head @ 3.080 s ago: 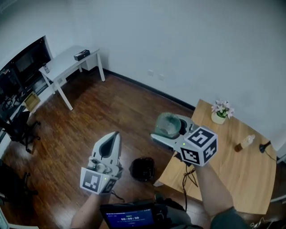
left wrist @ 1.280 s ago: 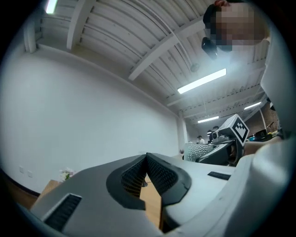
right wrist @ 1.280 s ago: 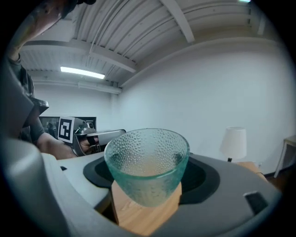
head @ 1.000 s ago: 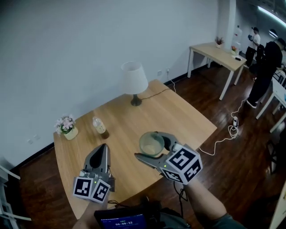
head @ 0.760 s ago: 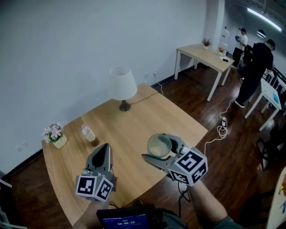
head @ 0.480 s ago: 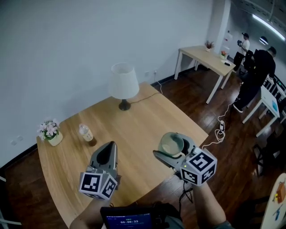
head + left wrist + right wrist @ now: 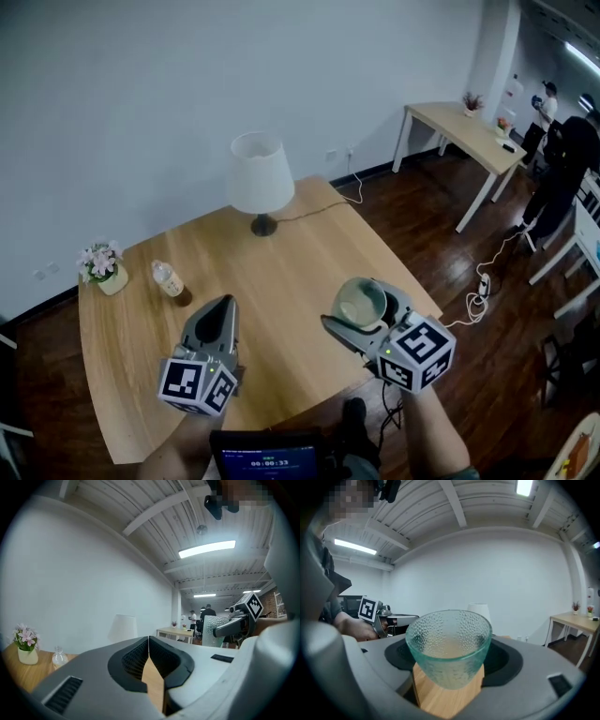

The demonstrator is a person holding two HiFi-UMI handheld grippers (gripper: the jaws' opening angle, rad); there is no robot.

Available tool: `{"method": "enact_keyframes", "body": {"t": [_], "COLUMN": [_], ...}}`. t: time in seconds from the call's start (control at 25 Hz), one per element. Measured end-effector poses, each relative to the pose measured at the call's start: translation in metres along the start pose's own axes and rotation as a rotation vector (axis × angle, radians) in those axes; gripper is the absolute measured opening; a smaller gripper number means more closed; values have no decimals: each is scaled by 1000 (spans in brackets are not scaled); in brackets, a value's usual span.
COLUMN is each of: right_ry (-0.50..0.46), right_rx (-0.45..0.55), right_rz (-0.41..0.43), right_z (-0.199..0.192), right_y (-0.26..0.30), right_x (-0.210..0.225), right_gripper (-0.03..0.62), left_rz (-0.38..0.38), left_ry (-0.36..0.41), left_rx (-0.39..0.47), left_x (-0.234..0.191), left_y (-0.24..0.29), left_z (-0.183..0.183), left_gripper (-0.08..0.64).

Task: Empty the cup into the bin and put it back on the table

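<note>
Glass cup (image 7: 449,644) upright in right tool (image 7: 359,305), seemingly empty, above table (image 7: 281,281).

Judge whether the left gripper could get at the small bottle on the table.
Probably yes: the left gripper is empty, and only bare table lies between it and the bottle; its shut jaws must open first.

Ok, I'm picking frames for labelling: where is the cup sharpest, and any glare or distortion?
Right gripper view: cup sharp and close, fisheye bends straight lines, corners black. Head view: cup small, less detail. Left gripper view: ceiling light blown out, same fisheye.
</note>
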State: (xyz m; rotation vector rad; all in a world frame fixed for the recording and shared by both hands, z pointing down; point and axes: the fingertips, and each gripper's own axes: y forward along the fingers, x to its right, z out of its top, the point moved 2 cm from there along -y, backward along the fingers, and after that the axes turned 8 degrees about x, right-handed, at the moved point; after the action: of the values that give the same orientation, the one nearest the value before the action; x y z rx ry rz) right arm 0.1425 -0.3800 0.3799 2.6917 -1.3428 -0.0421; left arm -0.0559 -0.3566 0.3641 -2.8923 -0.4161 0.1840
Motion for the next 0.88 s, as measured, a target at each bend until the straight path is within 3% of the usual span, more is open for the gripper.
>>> {"method": "enact_keyframes", "body": {"t": [0.28, 0.56, 0.88], "right_ry": [-29, -28, 17], "right_rx": [-35, -36, -68], "right_rz": [177, 309, 366], "right_z": [-14, -15, -41], "right_y": [-15, -17, 2], "right_x": [56, 98, 117], "right_gripper": [394, 394, 396], "left_rz": [99, 231, 264], "left_ry": [47, 39, 16], "left_rx": [6, 24, -12], "left_x": [52, 86, 109], "left_y": [30, 48, 66], "left_z": [-10, -22, -46], "left_gripper": [2, 2, 2]}}
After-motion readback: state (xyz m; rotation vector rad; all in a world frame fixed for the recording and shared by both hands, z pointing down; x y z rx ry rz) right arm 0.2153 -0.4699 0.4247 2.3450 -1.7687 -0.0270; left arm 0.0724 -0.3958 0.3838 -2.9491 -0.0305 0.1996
